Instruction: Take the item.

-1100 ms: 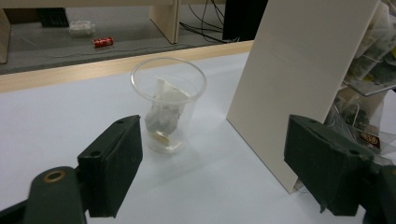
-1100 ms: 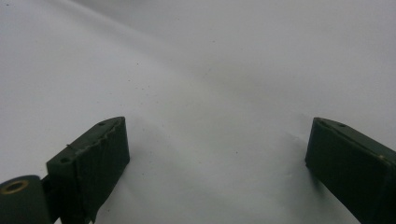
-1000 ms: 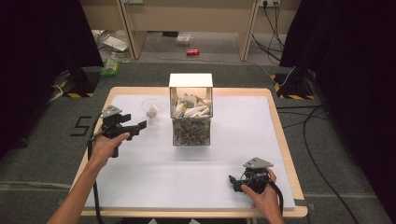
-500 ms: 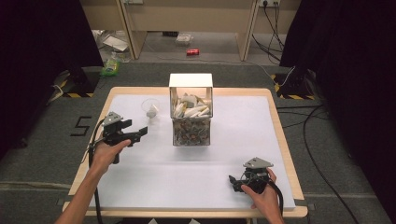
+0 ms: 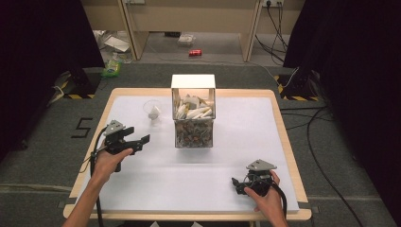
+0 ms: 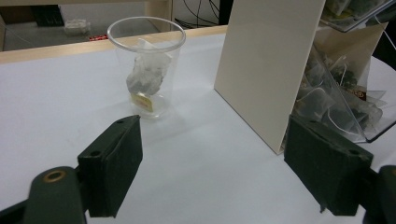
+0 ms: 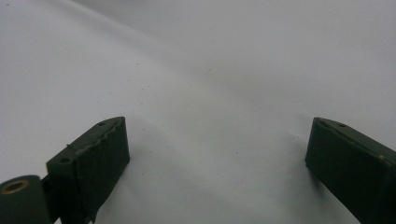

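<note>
Worktop (image 5: 236,161): white sheet over wooden board, pale rim showing at edges. Grey carpet floor (image 5: 42,161) around it. Red can (image 5: 195,52) on floor beyond far edge, clear plastic packet (image 5: 186,39) just behind it. Green packet (image 5: 111,69) far left. Black cables (image 5: 326,142) trail right. Hazard-striped black blocks (image 5: 289,87) flank far corners.

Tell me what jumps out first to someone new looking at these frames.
The tall clear box at the table's centre, white-walled at the back and stuffed with tea bags, draws the eye first. Just left of it stands a clear plastic cup with one tea bag already inside. The left gripper hangs open in front of the cup, while the right gripper rests open near the table's front right edge.
</note>
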{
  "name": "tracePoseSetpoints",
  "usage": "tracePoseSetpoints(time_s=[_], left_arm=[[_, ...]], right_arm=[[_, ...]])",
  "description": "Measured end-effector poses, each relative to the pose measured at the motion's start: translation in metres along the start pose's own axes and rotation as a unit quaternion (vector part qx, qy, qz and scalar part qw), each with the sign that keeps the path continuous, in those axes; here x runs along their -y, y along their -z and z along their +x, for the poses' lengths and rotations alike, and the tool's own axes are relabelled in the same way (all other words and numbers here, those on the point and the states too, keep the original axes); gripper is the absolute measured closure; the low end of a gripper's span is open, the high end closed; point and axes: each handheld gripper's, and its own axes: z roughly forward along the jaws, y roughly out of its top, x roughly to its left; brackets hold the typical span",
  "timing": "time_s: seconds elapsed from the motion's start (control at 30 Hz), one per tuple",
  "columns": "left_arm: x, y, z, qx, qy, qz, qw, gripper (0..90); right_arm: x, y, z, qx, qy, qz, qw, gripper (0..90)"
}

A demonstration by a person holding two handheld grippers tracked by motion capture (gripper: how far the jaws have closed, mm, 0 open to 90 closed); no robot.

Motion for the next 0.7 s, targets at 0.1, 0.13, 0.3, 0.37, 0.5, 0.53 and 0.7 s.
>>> tracePoseSetpoints(time_s=[0.1,0.13,0.3,0.37,0.5,0.53,0.7], left_arm=[[0.004,0.0,-0.002,0.002,-0.002,0.003,1.0,18.9],[0.005,0.0,-0.002,0.002,-0.001,0.002,1.0,18.9],[0.01,-0.001,-0.005,0.004,-0.007,0.007,0.9999,18.9],[0.013,-0.001,-0.006,0.003,-0.009,0.008,0.9999,18.9],[0.019,0.0,-0.007,0.004,-0.012,0.014,0.9998,19.0],[0.022,0.0,-0.007,0.004,-0.013,0.016,0.9998,18.9],[0.033,0.001,-0.009,0.009,-0.012,0.027,0.9995,18.9]], right_arm=[[0.0,0.0,0.001,0.0,-0.003,0.001,1.0,6.8],[0.0,0.0,0.0,0.0,-0.001,0.0,1.0,6.9],[0.0,0.0,0.0,0.0,0.0,0.0,1.0,6.8],[0.0,0.0,0.0,0.0,0.0,0.0,1.0,6.8],[0.0,0.0,0.0,0.0,-0.001,0.0,1.0,6.9],[0.0,0.0,0.001,0.0,-0.003,0.001,1.0,6.8],[0.0,0.0,0.0,0.0,0.0,0.0,1.0,6.8]])
